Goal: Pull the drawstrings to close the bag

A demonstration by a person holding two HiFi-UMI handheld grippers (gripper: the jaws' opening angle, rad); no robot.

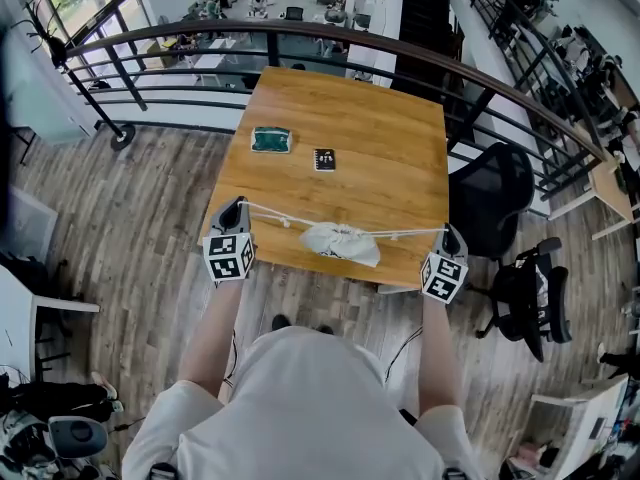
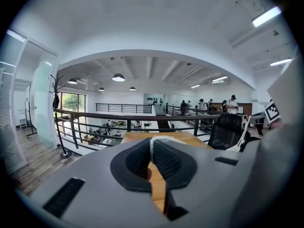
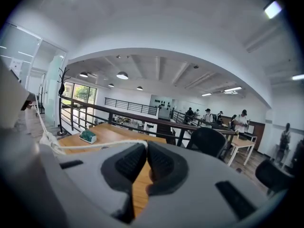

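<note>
A white drawstring bag point(image 1: 341, 242) lies on the wooden table point(image 1: 380, 128) near its front edge, its mouth bunched together. One white drawstring point(image 1: 275, 215) runs taut from the bag to my left gripper point(image 1: 237, 208) at the table's left edge. The other drawstring point(image 1: 410, 234) stretches to my right gripper point(image 1: 449, 232) at the right front corner. In the left gripper view the left gripper point(image 2: 152, 144) is shut on the cord. In the right gripper view the cord point(image 3: 95, 146) leads into the shut right gripper point(image 3: 145, 145).
A green object point(image 1: 270, 140) and a small black one point(image 1: 324, 159) lie farther back on the table. A dark railing point(image 1: 300, 33) curves behind the table. A black office chair point(image 1: 500, 193) stands to its right, over wood flooring.
</note>
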